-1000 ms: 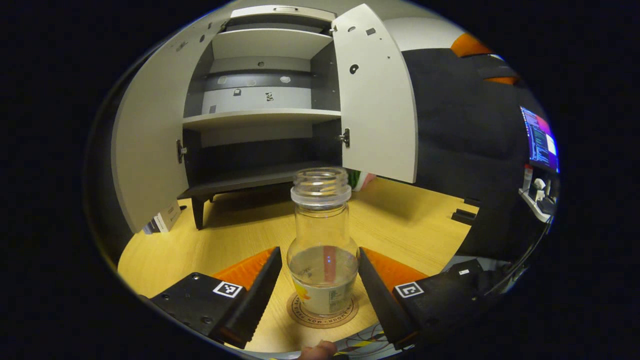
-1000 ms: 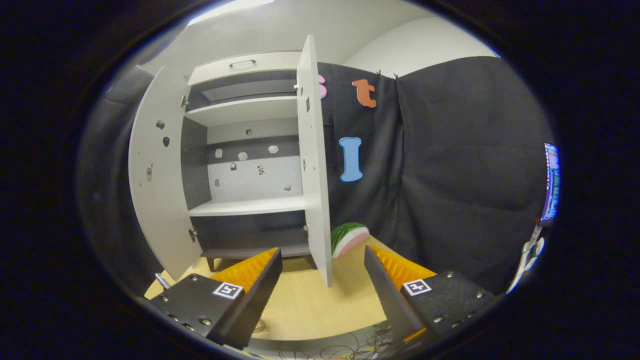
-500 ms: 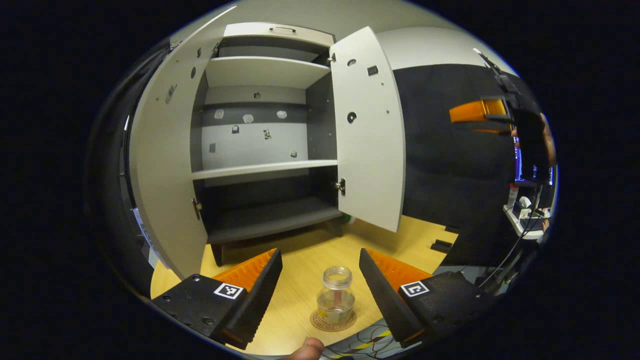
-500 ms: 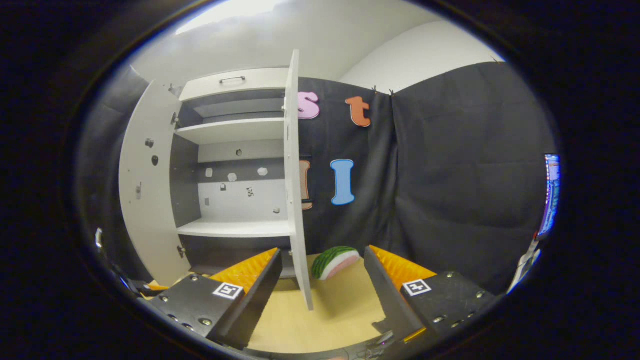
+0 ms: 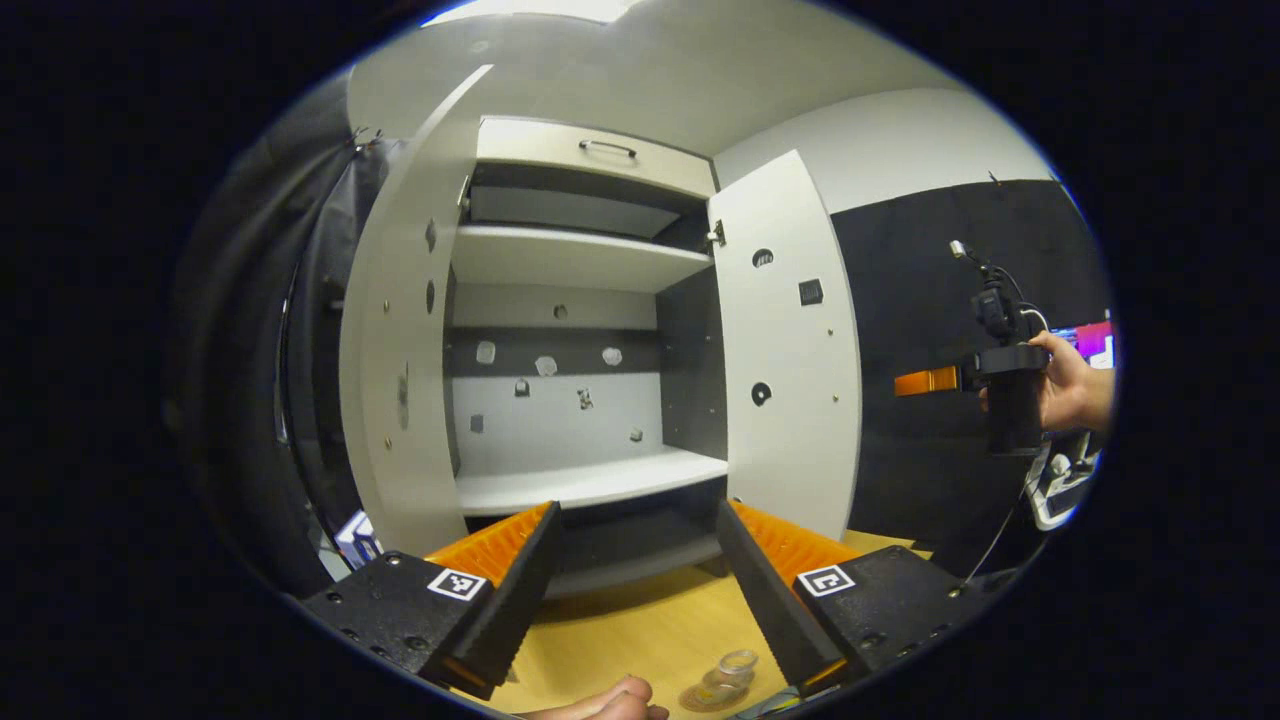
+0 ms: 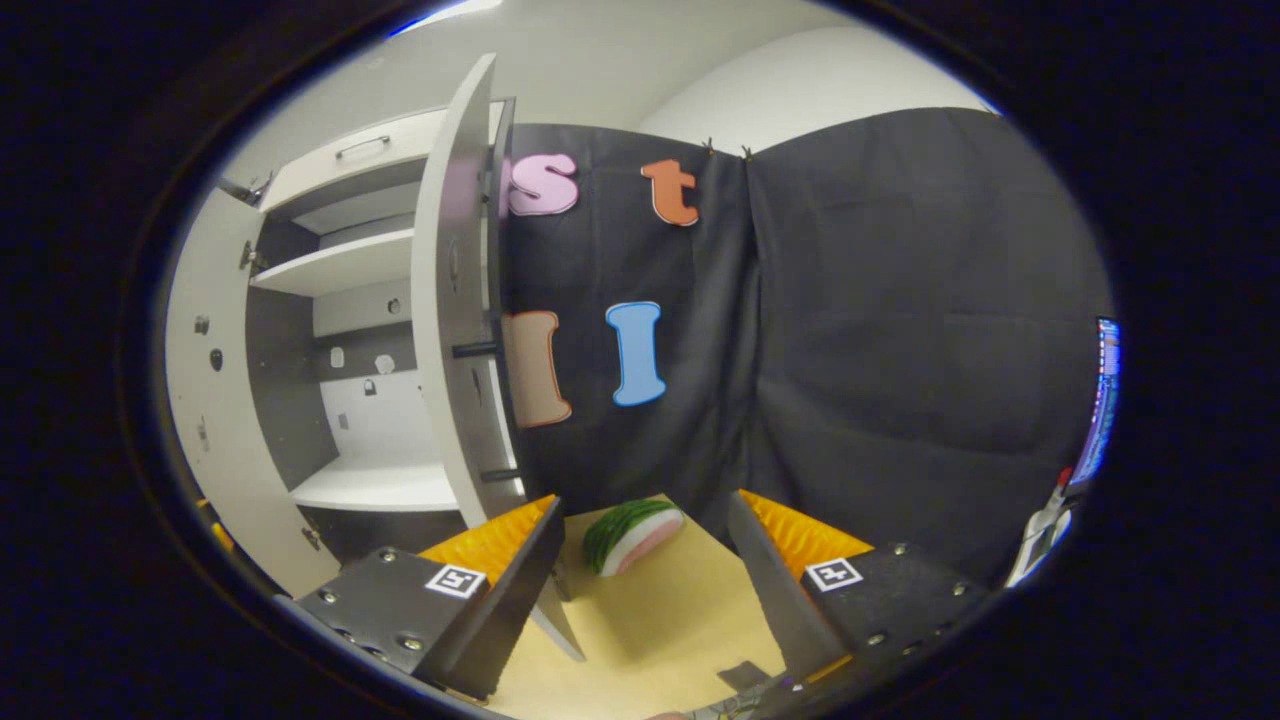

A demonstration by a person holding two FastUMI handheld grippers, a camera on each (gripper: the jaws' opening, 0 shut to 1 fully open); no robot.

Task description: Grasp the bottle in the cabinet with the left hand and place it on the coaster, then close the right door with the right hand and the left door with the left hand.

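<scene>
A tall white cabinet [image 5: 590,300] stands at the far side of a light wooden table [image 5: 640,640], with both doors swung open and its shelves bare. A slice of toy watermelon [image 6: 632,533] lies on the table to the right of the cabinet, near the black cloth wall.

In the left gripper view, the left door [image 5: 405,360] stands open on the left and the right door [image 5: 790,350] on the right. The clear bottle [image 5: 733,672] stands upright on the round coaster [image 5: 712,695] at the near edge of the table, low between your fingers and well apart from them. Your left gripper [image 5: 635,570] is released, its jaws spread wide and holding nothing, raised above the table and facing the cabinet's middle shelf.

Far to the right in that view, your hand [image 5: 1070,385] holds the other gripper level, out beyond the right door.

In the right gripper view, your right gripper [image 6: 645,565] is also spread wide and empty. The right door [image 6: 460,320] shows nearly edge-on, just left of centre, its lower corner near the left finger; you cannot tell whether they touch.
</scene>
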